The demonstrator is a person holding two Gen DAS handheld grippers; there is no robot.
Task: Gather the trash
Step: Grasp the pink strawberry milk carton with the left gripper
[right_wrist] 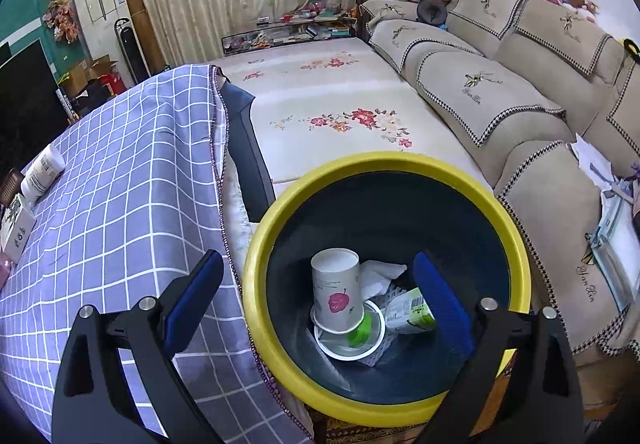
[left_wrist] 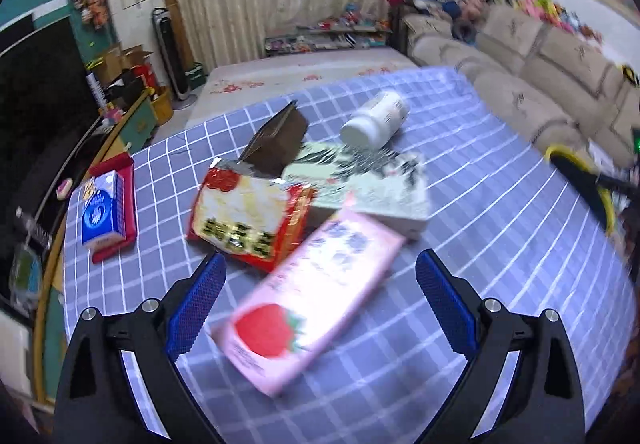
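Below the right gripper [right_wrist: 318,298], jaws spread wide and empty, sits the yellow-rimmed bin [right_wrist: 256,264] beside the table edge. Already inside it: a paper cup [right_wrist: 335,290] tipped over a white lid [right_wrist: 340,348], a crumpled tissue [right_wrist: 378,276], a green-labelled wrapper [right_wrist: 408,310]. So part of the collecting looks done.

Left gripper [left_wrist: 320,298] also open, holding nothing, hovering over the checked tablecloth [left_wrist: 500,228]. Pink strawberry carton [left_wrist: 308,300] lies between its fingers and slightly ahead, blurred; contact cannot be told. Just past it, a red snack bag [left_wrist: 248,216] ahead-left, overlapping a flat white box [left_wrist: 372,184]. Further ahead, a brown box [left_wrist: 280,140] with an open flap and a white bottle [left_wrist: 376,118] on its side. Far left of the gripper, a blue tissue pack [left_wrist: 102,208] on a red item [left_wrist: 120,204]; trash or not, unclear.

Judgement: roughly midway or less. At least five pieces left on the table. Carton looks like the next pick.
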